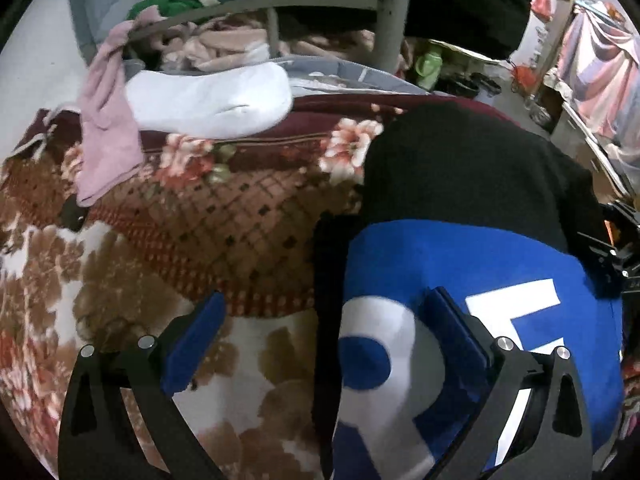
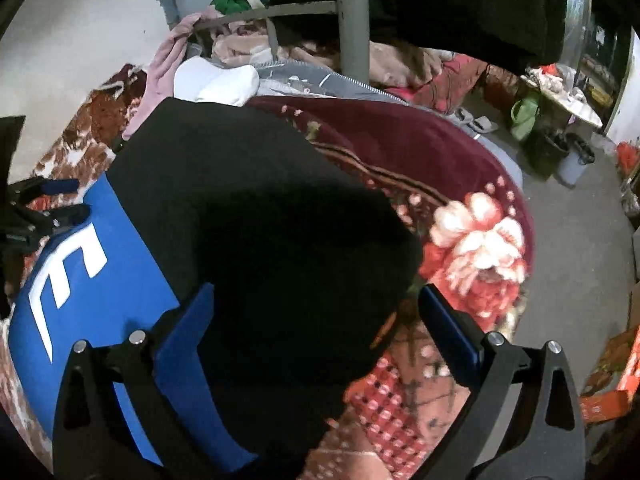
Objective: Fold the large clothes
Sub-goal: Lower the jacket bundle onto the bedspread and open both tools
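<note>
A black garment (image 1: 460,168) with a blue panel (image 1: 400,264) carrying white letters lies flat on the floral blanket (image 1: 200,208). My left gripper (image 1: 326,304) is open over the garment's left edge, with one finger above the blue panel and the other above the blanket. In the right wrist view the same garment (image 2: 260,200) and its blue panel (image 2: 132,248) fill the middle. My right gripper (image 2: 316,296) hangs open above the garment's black right corner. Each gripper also shows at the edge of the other's view: the right gripper (image 1: 616,256) and the left gripper (image 2: 36,212).
A white pillow (image 1: 208,100) and a pink cloth (image 1: 104,128) lie at the far end of the bed among piled clothes. A grey metal post (image 1: 390,12) stands behind. The bed edge drops to a grey floor (image 2: 580,260) with a green jug (image 2: 524,116) and orange boxes (image 2: 608,396).
</note>
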The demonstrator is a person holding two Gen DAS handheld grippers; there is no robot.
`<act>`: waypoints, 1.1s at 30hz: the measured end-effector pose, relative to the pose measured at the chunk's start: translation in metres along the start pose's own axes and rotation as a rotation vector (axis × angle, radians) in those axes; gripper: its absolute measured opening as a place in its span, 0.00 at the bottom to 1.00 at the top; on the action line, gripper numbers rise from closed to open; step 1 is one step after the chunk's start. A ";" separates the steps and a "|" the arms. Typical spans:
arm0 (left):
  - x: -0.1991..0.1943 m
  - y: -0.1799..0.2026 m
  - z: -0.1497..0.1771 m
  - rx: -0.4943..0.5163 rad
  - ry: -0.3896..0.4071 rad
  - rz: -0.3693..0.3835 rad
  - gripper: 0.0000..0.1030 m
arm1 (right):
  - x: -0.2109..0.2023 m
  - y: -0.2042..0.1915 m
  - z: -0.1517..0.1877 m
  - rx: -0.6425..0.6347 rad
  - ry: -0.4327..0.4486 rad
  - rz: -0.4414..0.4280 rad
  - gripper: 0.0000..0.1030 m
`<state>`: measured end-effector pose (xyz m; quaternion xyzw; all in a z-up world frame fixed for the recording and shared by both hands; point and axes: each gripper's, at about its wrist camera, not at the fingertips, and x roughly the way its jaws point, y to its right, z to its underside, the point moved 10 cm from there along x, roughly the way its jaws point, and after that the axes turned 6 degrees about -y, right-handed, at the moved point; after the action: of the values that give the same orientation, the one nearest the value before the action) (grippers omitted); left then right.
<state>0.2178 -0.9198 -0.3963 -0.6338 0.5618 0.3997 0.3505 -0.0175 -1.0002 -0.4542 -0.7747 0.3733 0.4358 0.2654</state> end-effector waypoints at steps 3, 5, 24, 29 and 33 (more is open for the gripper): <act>-0.028 -0.005 0.009 -0.050 0.050 -0.044 0.95 | -0.020 0.003 0.004 0.022 -0.003 0.047 0.95; -0.043 0.000 0.020 -0.092 0.070 -0.006 0.95 | -0.036 -0.001 0.012 0.059 0.002 0.057 0.95; -0.202 0.089 0.139 -0.116 0.235 0.095 0.95 | -0.196 -0.132 0.097 0.011 0.060 0.007 0.95; -0.263 0.106 0.158 -0.096 0.263 0.079 0.95 | -0.269 -0.140 0.113 0.021 0.075 0.010 0.95; -0.319 0.116 0.176 -0.112 0.279 0.034 0.95 | -0.329 -0.149 0.124 0.034 0.086 -0.031 0.95</act>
<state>0.0676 -0.6390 -0.1850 -0.6921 0.5928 0.3442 0.2262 -0.0687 -0.7082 -0.2132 -0.7939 0.3797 0.3913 0.2691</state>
